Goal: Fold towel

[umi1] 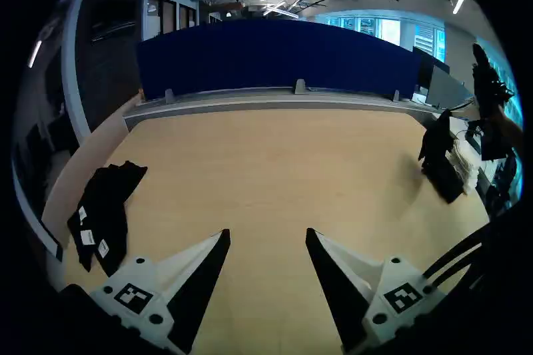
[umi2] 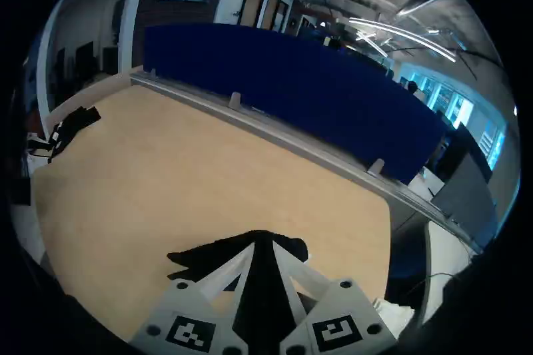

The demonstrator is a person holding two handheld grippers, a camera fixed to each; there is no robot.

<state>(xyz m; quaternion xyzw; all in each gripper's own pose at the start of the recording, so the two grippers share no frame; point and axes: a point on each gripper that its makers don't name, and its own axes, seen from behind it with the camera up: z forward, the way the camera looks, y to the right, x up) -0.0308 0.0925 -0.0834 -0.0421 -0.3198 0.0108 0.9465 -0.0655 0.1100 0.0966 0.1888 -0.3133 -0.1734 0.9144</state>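
My left gripper [umi1: 266, 232] has its fingers spread wide apart with nothing between them, hovering over the bare wood of the table [umi1: 280, 168]. My right gripper [umi2: 263, 238] has its fingers drawn together, pinching the black towel [umi2: 200, 255], which spills out to either side of the tips and lies on the table near its edge.

Each finger carries a square black-and-white marker [umi1: 133, 296]; that is a pattern, not words. The white tags [umi1: 87, 237] on the heap of dark cloths [umi1: 103, 212] are too small for me to read.

The left gripper view gives me that heap close by on the table's left side, tags showing, while in the right gripper view it is a small dark shape far off at the left edge. The left gripper view also shows a dark cloth [umi1: 436, 142] standing up beside a pale stack [umi1: 466, 162] at the table's right edge; I cannot tell whether it is the towel I hold. A blue partition [umi1: 280, 55] runs along the table's far side in both views
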